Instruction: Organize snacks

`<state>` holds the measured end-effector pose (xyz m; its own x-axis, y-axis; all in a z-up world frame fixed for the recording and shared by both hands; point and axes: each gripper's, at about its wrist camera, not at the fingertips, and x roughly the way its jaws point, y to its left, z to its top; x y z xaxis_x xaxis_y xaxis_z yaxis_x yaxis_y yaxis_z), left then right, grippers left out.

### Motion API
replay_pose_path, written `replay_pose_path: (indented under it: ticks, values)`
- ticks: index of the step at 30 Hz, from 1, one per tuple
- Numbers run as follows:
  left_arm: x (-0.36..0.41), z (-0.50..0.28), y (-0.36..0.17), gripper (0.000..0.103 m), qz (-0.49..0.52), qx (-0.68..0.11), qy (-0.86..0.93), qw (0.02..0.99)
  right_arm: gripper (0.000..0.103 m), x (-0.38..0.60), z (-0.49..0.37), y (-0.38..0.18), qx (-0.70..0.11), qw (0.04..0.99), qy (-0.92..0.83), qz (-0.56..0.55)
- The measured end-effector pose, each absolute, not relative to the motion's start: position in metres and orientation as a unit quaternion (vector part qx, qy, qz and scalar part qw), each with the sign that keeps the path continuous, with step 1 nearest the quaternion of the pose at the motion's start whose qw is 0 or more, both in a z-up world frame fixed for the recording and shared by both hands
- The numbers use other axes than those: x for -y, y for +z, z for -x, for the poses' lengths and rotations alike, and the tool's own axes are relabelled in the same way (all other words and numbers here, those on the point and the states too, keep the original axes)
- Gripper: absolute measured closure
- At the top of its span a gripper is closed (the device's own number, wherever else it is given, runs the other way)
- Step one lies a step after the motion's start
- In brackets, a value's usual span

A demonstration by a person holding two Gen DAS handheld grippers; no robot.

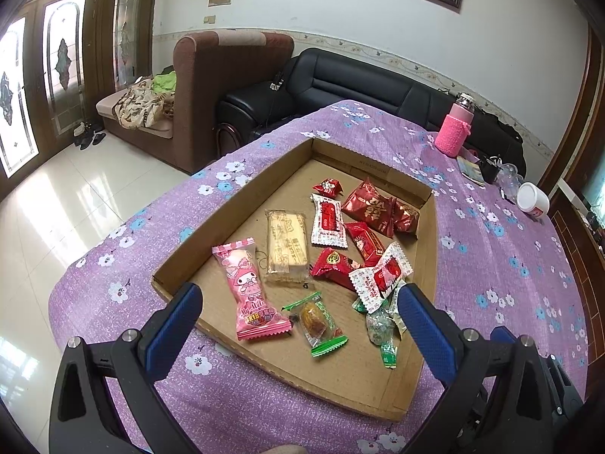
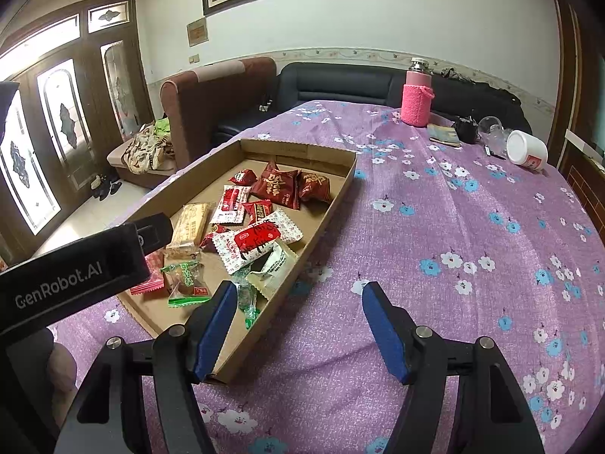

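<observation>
A shallow cardboard tray (image 1: 242, 196) (image 2: 329, 212) lies on the purple flowered tablecloth and holds several wrapped snacks. Among them are a pink cartoon-print packet (image 1: 251, 289), a clear pack of wafers (image 1: 285, 246) (image 2: 189, 229), red foil sweets (image 1: 368, 204) (image 2: 276, 185), a red-and-white sachet (image 1: 380, 276) (image 2: 257, 240) and a green-ended candy (image 1: 315, 319) (image 2: 187, 282). My left gripper (image 1: 298, 308) hangs open over the tray's near end, nothing between its blue pads. My right gripper (image 2: 297, 304) is open above the tray's right wall and bare cloth, holding nothing.
A pink-sleeved bottle (image 1: 453, 128) (image 2: 416, 98) stands at the table's far side, with a white jar (image 1: 533, 198) (image 2: 525, 151) lying on its side, clear cups and a small black item nearby. Sofas (image 1: 340, 83) stand beyond the table. The left gripper's black body (image 2: 72, 268) crosses the right wrist view.
</observation>
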<state>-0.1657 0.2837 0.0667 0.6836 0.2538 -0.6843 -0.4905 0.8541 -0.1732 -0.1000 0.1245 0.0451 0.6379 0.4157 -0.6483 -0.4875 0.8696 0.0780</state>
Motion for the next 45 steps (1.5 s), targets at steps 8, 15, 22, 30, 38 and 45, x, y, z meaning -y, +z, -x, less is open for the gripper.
replay_pose_path:
  ticks: [8, 15, 22, 30, 38, 45]
  values:
    - [-0.2833, 0.1663, 0.0659, 0.000, 0.175, -0.339, 0.208, 0.901, 0.030, -0.1249, 0.1006, 0.0450, -0.343, 0.904, 0.251, 0.052]
    - [-0.2831, 0.1666, 0.0647, 0.000, 0.176, -0.339, 0.207, 0.901, 0.030, -0.1253, 0.1007, 0.0448, -0.344, 0.904, 0.251, 0.052]
    - [-0.2833, 0.1665, 0.0645, 0.000, 0.176, -0.339, 0.207, 0.901, 0.029, -0.1256, 0.1008, 0.0445, -0.344, 0.904, 0.250, 0.053]
    - [-0.2834, 0.1667, 0.0645, 0.000, 0.176, -0.339, 0.208, 0.901, 0.029, -0.1256, 0.1008, 0.0445, -0.344, 0.903, 0.250, 0.053]
    - [-0.2844, 0.1666, 0.0645, 0.000, 0.177, -0.340, 0.208, 0.900, 0.029, -0.1257, 0.1009, 0.0447, -0.344, 0.903, 0.250, 0.052]
    - [-0.2844, 0.1664, 0.0638, 0.000, 0.178, -0.340, 0.208, 0.900, 0.029, -0.1263, 0.1011, 0.0437, -0.344, 0.903, 0.252, 0.054]
